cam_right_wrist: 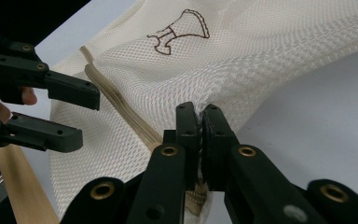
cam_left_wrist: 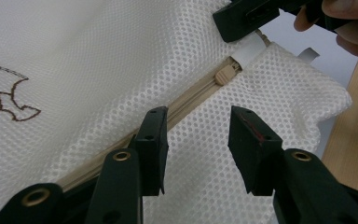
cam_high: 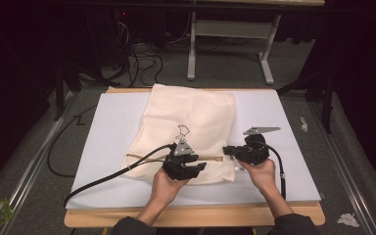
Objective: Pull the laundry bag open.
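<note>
A cream mesh laundry bag (cam_high: 191,115) with a brown embroidered figure (cam_high: 182,131) lies flat on the white board (cam_high: 110,147). A beige zipper (cam_left_wrist: 186,100) runs across its near end, and the zipper pull (cam_left_wrist: 227,74) sits close to the bag's right corner. My left gripper (cam_left_wrist: 198,126) hovers open over the zipper, one jaw on either side of it, with no pad pressing the mesh. My right gripper (cam_right_wrist: 200,114) is shut on the mesh bag's edge by the zipper's end. In the high view the left gripper (cam_high: 199,169) and the right gripper (cam_high: 226,151) are close together.
The white board rests on a wooden table whose front edge (cam_high: 191,215) is near the person. A black cable (cam_high: 112,174) trails left from the left gripper. On the floor lie cables, a metal frame (cam_high: 230,29), and scraps of paper (cam_high: 347,219).
</note>
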Action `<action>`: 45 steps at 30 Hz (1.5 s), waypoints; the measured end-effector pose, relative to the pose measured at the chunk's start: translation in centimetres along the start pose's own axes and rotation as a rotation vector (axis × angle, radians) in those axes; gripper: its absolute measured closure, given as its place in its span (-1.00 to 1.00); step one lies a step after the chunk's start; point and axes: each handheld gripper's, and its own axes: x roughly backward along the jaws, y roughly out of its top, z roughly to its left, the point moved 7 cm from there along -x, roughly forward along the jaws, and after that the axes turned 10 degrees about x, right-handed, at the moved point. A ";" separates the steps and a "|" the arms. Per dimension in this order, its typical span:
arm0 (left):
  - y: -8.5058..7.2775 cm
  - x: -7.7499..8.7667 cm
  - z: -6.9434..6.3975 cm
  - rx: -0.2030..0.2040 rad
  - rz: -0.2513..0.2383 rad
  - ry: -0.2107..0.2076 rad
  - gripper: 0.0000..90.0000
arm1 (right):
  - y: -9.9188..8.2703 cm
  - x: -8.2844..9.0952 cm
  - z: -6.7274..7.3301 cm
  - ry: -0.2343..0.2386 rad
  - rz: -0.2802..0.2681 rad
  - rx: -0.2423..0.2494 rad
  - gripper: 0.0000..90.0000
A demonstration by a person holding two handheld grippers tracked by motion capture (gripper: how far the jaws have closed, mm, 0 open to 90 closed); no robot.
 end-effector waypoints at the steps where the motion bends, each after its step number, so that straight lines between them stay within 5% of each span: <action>1: 0.0 0.0 0.0 0.000 0.000 0.000 0.29 | 0.0 0.0 0.0 0.003 -0.002 0.002 0.96; 45: -0.4 -2.1 0.1 0.037 0.023 -0.050 0.27 | 1.0 -2.2 2.6 0.070 -0.021 0.026 0.96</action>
